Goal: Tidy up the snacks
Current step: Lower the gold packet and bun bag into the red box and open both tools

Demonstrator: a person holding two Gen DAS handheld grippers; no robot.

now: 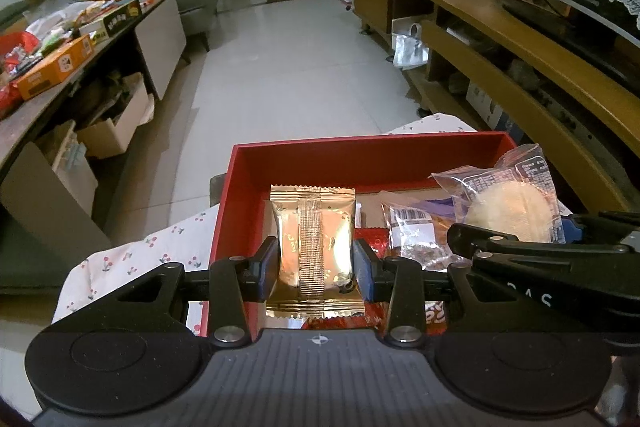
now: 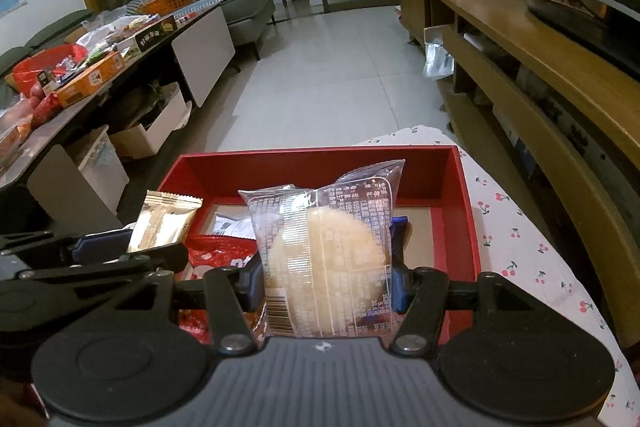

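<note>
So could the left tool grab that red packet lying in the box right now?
Probably not yet: the left tool is already shut on the gold packet, which hangs right above the red packet in the red box. It would have to let go first.

Left gripper (image 1: 314, 265) is clamped on a gold packet (image 1: 314, 251), fingers pointing toward 12 o'clock. Right gripper (image 2: 326, 277), just beside it at 3 o'clock, pinches a clear pastry pack (image 2: 326, 251), likewise level.
</note>
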